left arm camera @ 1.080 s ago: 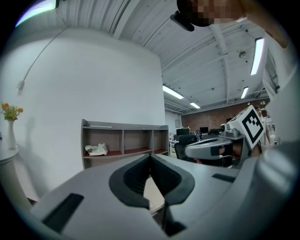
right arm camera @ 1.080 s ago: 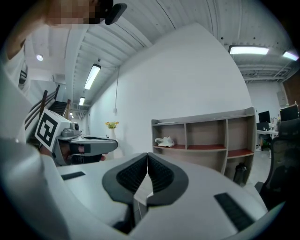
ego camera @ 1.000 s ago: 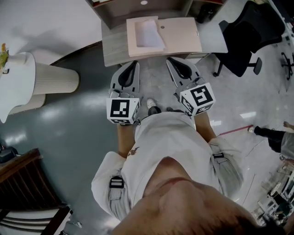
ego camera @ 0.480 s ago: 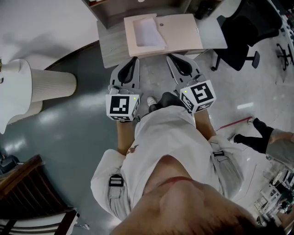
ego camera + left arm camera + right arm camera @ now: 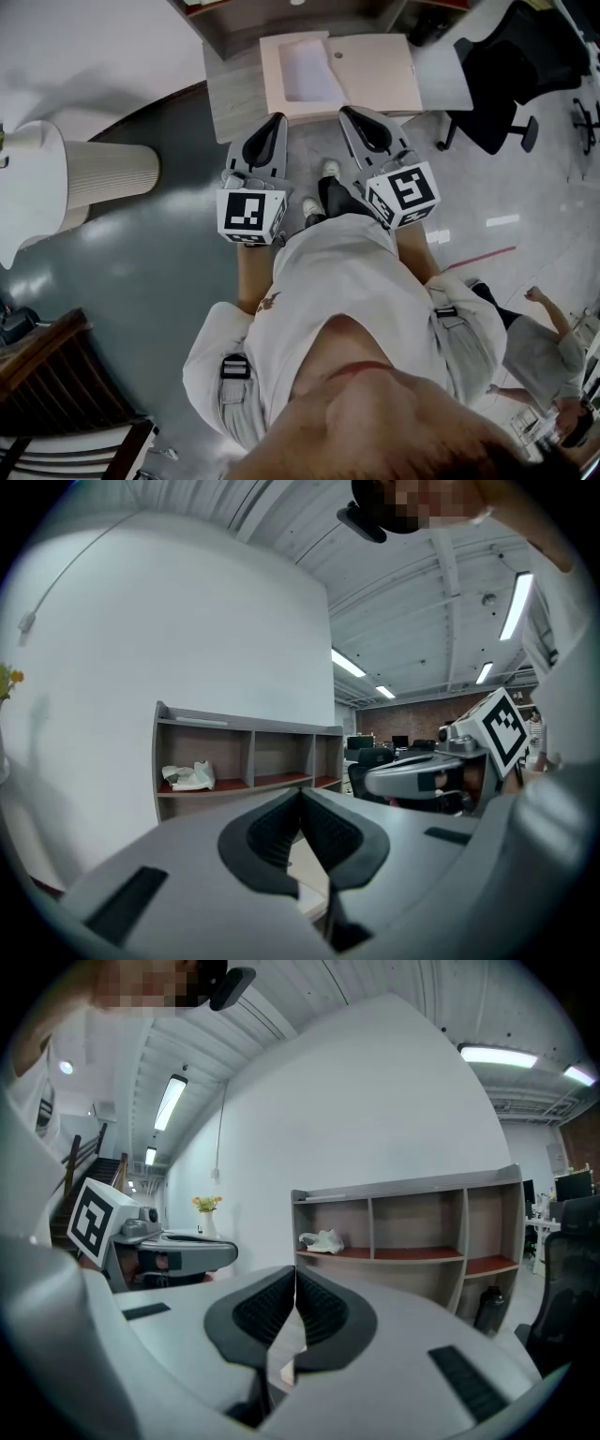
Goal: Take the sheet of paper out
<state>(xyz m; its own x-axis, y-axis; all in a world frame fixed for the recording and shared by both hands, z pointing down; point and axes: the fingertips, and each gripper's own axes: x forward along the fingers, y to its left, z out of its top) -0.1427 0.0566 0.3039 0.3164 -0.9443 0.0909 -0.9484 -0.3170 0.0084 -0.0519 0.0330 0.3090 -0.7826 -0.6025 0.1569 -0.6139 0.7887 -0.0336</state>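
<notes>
**Sheet straight ahead, between two shut grippers**

Left gripper [image 5: 279,118] held low at seven o'clock from the target, jaws pressed together on nothing, tips just short of the near edge of the grey wood-grain desk [image 5: 234,108]. From those jaws, at one o'clock: the white sheet of paper [image 5: 309,77]. Lying flat in the left half of the pale peach open flat case [image 5: 380,73], long axis running six to twelve, away from the body. Right gripper [image 5: 344,111] held at five o'clock from the sheet, jaws likewise closed and empty, the sheet at eleven o'clock from them. Neither side plainly nearer, judging from above. Probably calls for opening one pair of jaws, then reaching over the case rim to the sheet's near short edge.

Around the desk, left to right:
- At nine o'clock, a white ribbed cylindrical stand [image 5: 108,169] on the glossy grey floor [image 5: 159,281].
- At twelve, past the desk, a brown open shelf unit [image 5: 248,761].
- At two o'clock, a black office chair [image 5: 497,89].
- At four o'clock, another person [image 5: 539,347].
</notes>
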